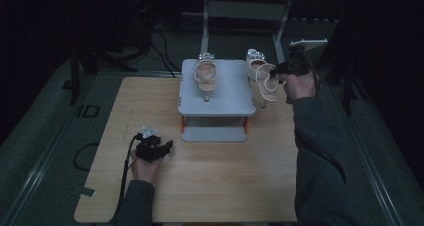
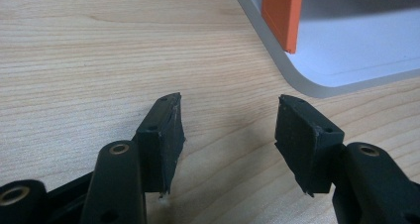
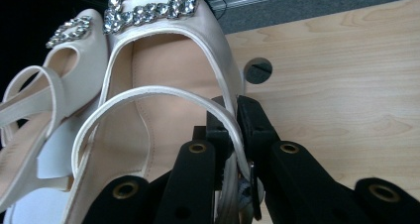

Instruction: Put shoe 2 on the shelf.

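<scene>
Two sandals: one (image 1: 206,75) on the stand (image 1: 216,103), one (image 3: 163,100) clamped by its strap, apparently at the buckle, in the right gripper (image 3: 236,130). Left gripper (image 2: 228,135) released, beside one stand leg (image 2: 282,16).

Wooden table (image 1: 210,186), grey two-tier stand (image 1: 216,102) on it

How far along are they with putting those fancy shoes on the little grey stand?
About halfway. One shoe already sits on the grey stand. The right gripper is clamped on the second shoe by its side edge and strap, beside the stand. It isn't placed yet. The left gripper rests open on the table.
</scene>
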`<state>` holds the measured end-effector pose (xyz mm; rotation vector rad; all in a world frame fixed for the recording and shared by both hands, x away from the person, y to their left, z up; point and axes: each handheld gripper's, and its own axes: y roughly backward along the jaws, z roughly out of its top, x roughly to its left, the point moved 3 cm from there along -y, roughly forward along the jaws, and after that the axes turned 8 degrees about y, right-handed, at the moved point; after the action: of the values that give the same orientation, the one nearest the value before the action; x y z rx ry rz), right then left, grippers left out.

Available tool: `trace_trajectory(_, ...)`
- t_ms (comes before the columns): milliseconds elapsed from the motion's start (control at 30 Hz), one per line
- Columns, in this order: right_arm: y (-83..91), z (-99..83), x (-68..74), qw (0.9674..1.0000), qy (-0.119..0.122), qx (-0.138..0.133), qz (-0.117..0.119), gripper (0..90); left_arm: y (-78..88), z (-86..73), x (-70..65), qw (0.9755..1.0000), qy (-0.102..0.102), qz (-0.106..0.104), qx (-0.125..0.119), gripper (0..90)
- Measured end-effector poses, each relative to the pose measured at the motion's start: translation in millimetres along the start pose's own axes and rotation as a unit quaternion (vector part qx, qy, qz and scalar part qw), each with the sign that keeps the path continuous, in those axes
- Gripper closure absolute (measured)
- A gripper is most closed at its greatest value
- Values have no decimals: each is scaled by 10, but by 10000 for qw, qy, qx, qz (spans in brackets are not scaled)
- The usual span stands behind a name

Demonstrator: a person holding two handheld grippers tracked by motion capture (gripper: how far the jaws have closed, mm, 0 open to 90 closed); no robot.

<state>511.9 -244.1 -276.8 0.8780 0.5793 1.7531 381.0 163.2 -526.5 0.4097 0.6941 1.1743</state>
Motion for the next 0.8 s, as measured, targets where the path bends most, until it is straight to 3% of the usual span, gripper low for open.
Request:
trace_trajectory(533, -128, 135, 391, 9999, 83, 70, 116, 853, 0, 1, 6, 10000, 36, -37, 1, 442)
trace_trajectory(800, -294, 149, 531, 9998, 53, 191, 18, 852, 3, 2, 12, 10000, 48, -60, 10, 441)
